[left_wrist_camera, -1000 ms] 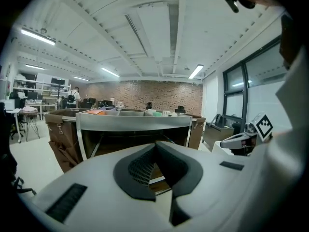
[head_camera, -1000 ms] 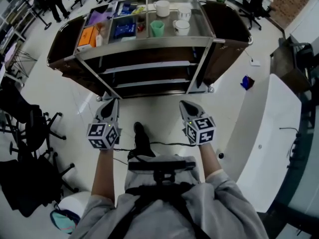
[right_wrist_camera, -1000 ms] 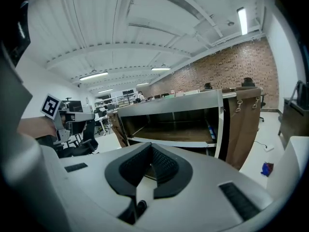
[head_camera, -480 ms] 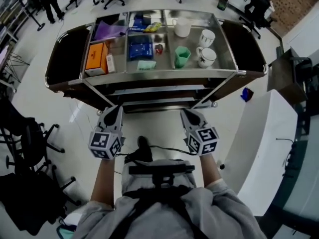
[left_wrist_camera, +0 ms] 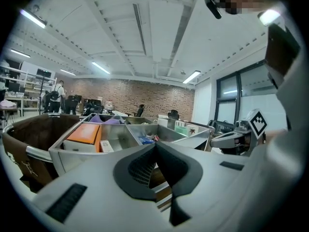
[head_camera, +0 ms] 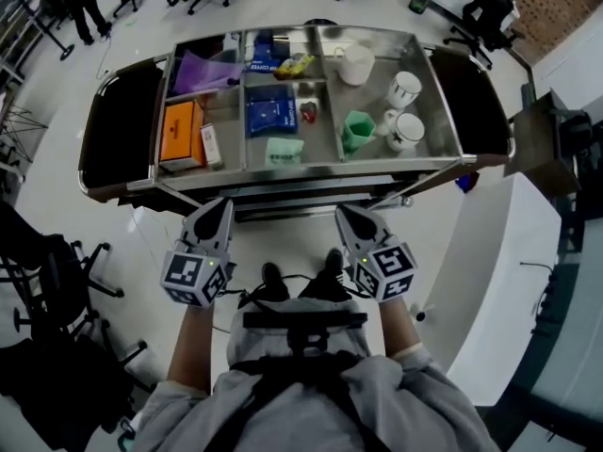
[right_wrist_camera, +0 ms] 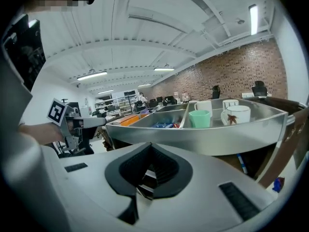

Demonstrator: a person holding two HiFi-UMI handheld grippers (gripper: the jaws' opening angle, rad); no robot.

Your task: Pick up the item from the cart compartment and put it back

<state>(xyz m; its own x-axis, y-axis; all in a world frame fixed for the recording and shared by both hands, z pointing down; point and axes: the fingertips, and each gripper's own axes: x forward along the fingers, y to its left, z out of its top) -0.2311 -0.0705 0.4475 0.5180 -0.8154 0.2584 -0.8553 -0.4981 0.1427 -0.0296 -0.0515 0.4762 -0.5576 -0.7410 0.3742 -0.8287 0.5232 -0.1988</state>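
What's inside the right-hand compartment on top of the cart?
A green cup and three white mugs. The compartment floor directly beneath them is covered.

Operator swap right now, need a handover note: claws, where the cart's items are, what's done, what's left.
Left claw: shut, empty, short of the near rim of the cart.
Right claw: shut, empty, also short of that rim.
Items, all in the top tray: orange box in the left compartment, blue packet in the middle, green cup and white mugs on the right.
Done: nothing picked up yet.
Left: open a claw, lift an item out of its compartment, set it back. The views don't show which item is meant.
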